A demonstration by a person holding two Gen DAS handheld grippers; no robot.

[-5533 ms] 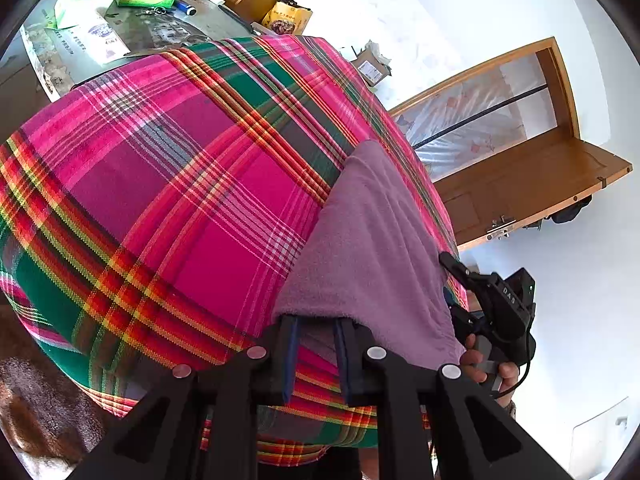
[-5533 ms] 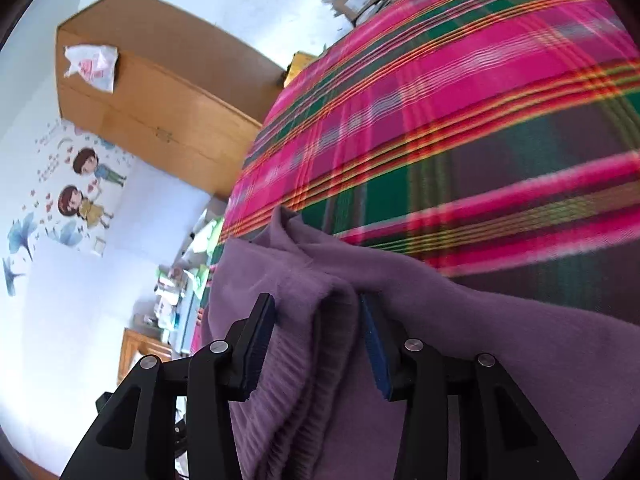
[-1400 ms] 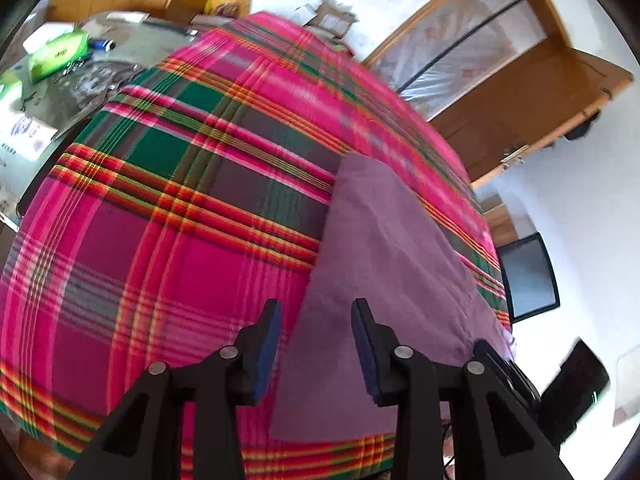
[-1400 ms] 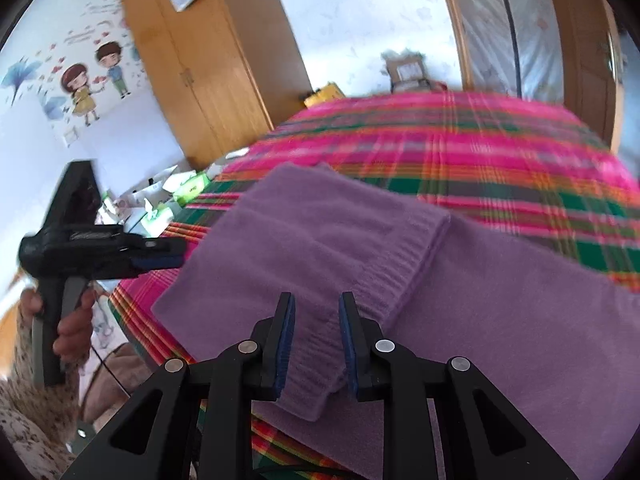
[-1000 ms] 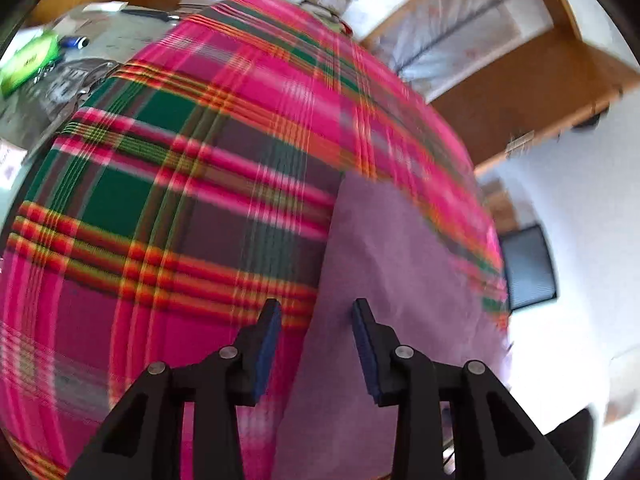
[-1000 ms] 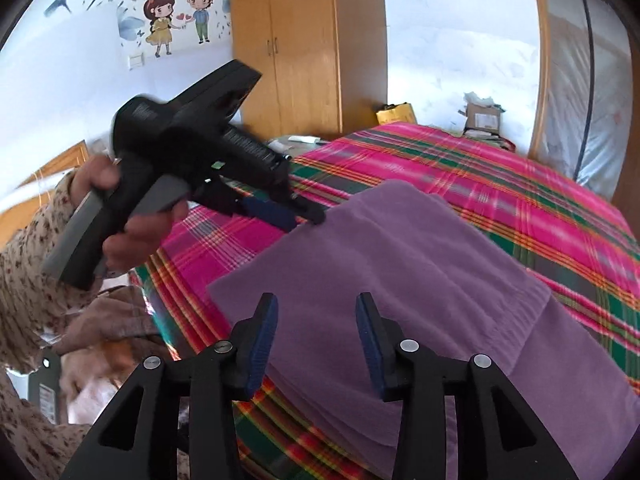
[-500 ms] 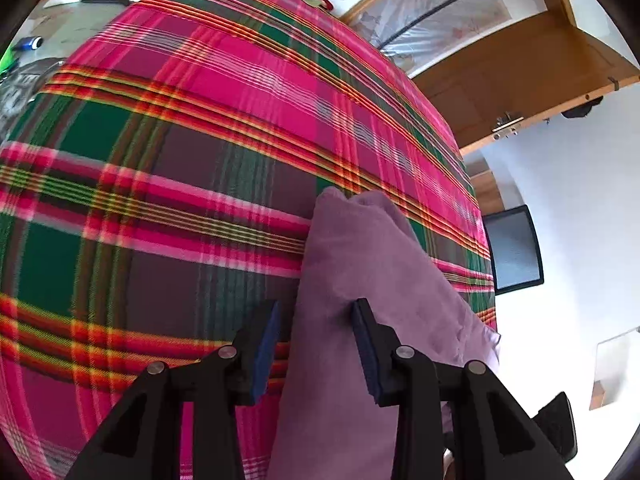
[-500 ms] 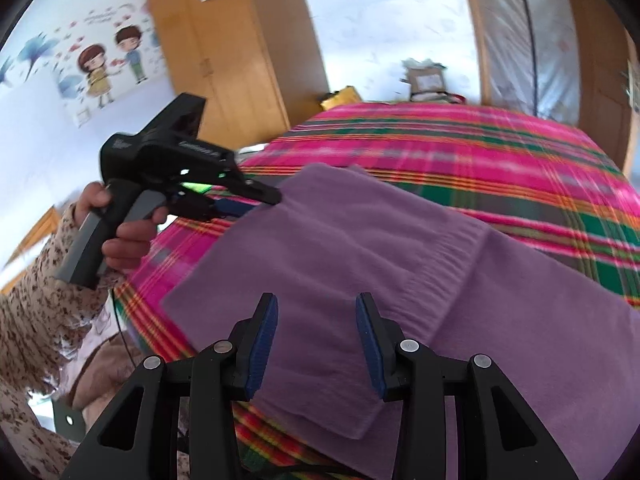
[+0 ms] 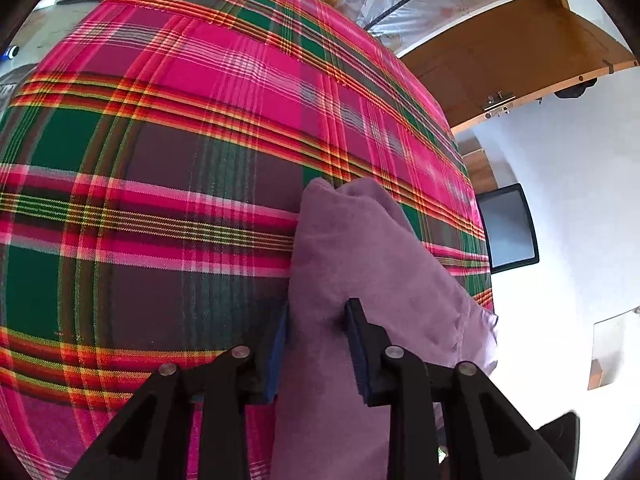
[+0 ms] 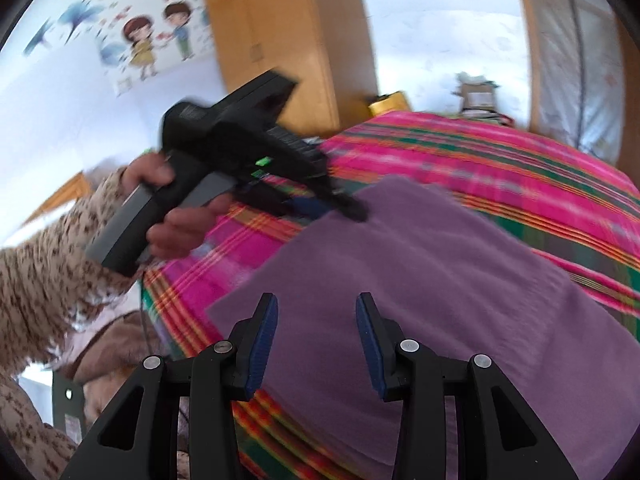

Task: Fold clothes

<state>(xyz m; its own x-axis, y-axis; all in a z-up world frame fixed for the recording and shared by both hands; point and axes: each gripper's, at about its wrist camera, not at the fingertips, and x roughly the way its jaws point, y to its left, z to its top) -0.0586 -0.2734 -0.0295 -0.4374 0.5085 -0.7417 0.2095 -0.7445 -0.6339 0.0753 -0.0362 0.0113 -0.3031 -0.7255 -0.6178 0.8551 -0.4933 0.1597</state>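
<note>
A folded purple sweater (image 9: 360,272) lies on the plaid bedspread (image 9: 180,160); it also shows in the right wrist view (image 10: 420,280). My left gripper (image 9: 316,340) has its jaws around the sweater's left edge, which bunches between them. The left gripper also shows in the right wrist view (image 10: 340,204), its tips at the sweater's far left corner. My right gripper (image 10: 316,328) is open and empty, hovering over the near edge of the sweater.
A wooden wardrobe (image 10: 280,40) stands behind the bed. An open wooden door (image 9: 520,60) and a dark screen (image 9: 506,228) are on the right. Boxes (image 10: 476,96) sit past the bed's far end. The bed's edge (image 10: 180,292) is on the left.
My left gripper has moved onto the sweater's edge and closed around it, bunching the cloth. My right gripper has stayed open over the sweater.
</note>
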